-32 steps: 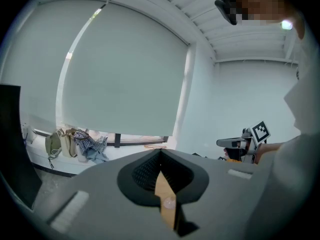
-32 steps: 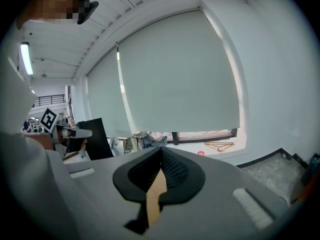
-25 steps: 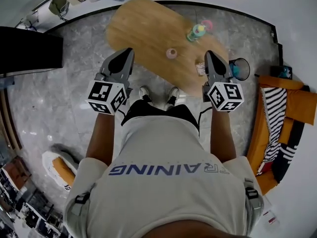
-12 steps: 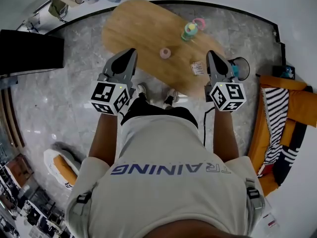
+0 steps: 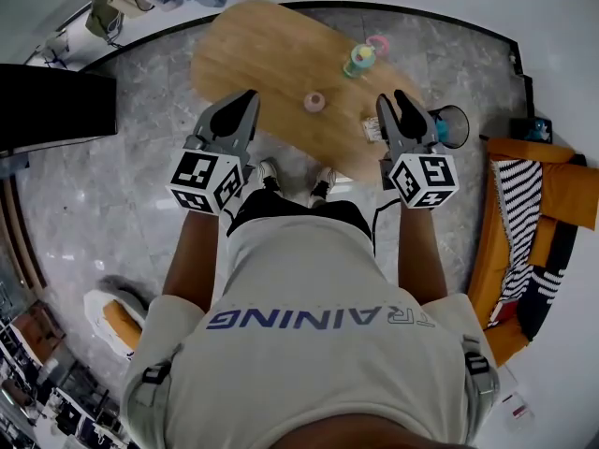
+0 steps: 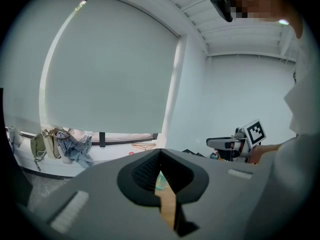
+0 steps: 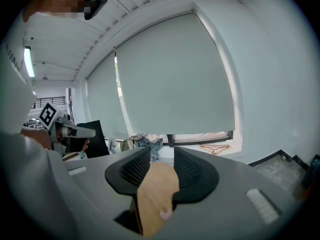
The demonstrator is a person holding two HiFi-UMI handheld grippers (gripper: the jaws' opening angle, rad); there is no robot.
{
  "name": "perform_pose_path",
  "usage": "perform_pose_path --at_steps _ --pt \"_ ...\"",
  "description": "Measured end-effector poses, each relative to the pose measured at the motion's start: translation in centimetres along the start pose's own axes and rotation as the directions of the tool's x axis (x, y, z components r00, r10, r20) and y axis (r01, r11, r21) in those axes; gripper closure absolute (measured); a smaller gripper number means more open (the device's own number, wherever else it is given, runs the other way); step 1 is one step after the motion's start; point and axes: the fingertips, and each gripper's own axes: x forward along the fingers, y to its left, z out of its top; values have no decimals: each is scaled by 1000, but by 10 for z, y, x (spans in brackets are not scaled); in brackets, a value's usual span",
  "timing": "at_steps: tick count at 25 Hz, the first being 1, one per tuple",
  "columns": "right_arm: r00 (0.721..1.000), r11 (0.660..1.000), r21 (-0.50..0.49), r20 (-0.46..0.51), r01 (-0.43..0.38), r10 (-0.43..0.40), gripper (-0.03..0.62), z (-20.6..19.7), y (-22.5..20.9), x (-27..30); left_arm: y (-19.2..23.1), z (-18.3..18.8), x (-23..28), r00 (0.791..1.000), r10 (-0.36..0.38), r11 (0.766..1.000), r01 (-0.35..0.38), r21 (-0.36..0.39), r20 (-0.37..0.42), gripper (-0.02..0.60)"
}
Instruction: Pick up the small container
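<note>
The small container (image 5: 314, 102) is a low pink pot on the oval wooden table (image 5: 253, 50); it also shows low in the right gripper view (image 7: 165, 213), through the gap between the jaws. My right gripper (image 5: 399, 107) hovers over the table's near right edge, to the right of the pot. Its jaws (image 7: 161, 161) are opening, with nothing between them. My left gripper (image 5: 245, 103) hangs at the table's near left edge, left of the pot, shut and empty (image 6: 160, 174).
A green and yellow bottle (image 5: 360, 59), a pink ring (image 5: 378, 43) and a small packet (image 5: 372, 129) also lie on the table. A blue bin (image 5: 451, 126) stands right of it. An orange sofa (image 5: 524, 241) is at far right, a black cabinet (image 5: 56, 101) at left.
The right gripper's jaws have parted from shut to a clear gap, and it has shifted slightly left toward the table. The left gripper has barely moved.
</note>
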Motion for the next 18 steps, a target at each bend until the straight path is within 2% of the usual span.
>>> perform_pose_path --at_steps 8,11,14,18 --pt "997 999 30 -59 -41 43 197 -17 15 16 15 -1 -7 1000 -2 1000 2 -13 -4 581" --pt "996 998 36 -70 -50 53 161 -22 18 20 17 -5 -7 1000 -3 1000 3 -19 -11 581" --pt "993 995 73 -89 -69 75 157 -34 20 24 17 -17 -5 999 -8 1000 7 -26 -32 581" --pt "986 994 72 -139 -79 88 158 -56 22 35 18 -35 0 998 -14 999 12 -34 -66 581"
